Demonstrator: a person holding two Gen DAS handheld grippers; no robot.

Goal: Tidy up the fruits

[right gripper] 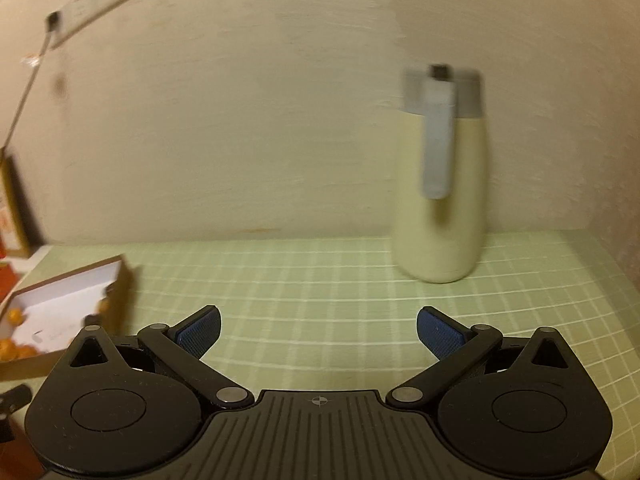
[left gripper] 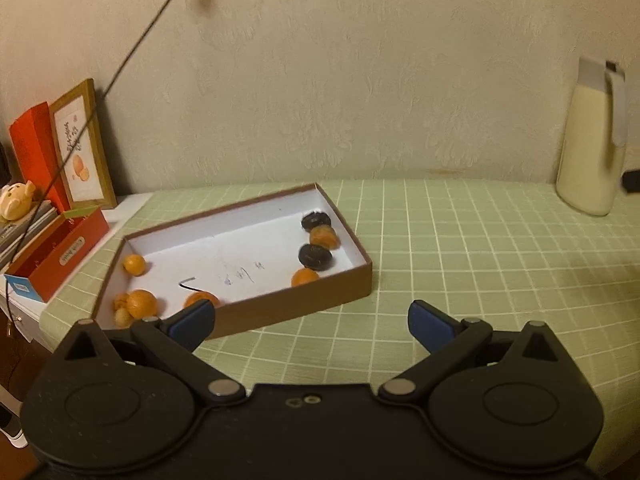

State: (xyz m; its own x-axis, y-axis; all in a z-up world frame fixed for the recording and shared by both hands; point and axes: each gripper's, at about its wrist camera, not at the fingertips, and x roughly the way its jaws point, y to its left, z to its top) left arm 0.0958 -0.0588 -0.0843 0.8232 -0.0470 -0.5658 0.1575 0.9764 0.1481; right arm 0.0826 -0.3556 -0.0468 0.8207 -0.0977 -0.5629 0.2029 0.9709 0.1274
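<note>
Left gripper (left gripper: 311,322) has its jaws spread wide, nothing between the blue pads (left gripper: 192,320), hanging over the green checked tablecloth (left gripper: 460,264) just in front of the box's near wall

Shallow brown box (left gripper: 304,300) with a white floor sits left of centre on the cloth, angled. Fruit is all inside it:
- orange fruits in the left end: one alone (left gripper: 134,265), a larger one (left gripper: 142,303) near the front-left corner with smaller pieces beside it, one (left gripper: 200,299) partly hidden behind the left pad
- right end: two dark round fruits (left gripper: 316,221) (left gripper: 315,257), with an orange one (left gripper: 324,237) between them and another orange one (left gripper: 305,277) against the near wall

Right gripper (right gripper: 318,332) is also spread, pads holding nothing, over bare cloth. Its view is motion-blurred. The box shows at that view's left edge, well apart from the fingers

Cream jug (right gripper: 440,208) with a grey handle stands upright by the wall, at the far right of the table in the left view

Clutter off the table's left end: red box (left gripper: 60,256), framed picture (left gripper: 82,148). A dark cable (left gripper: 136,46) slants across the wall
</note>
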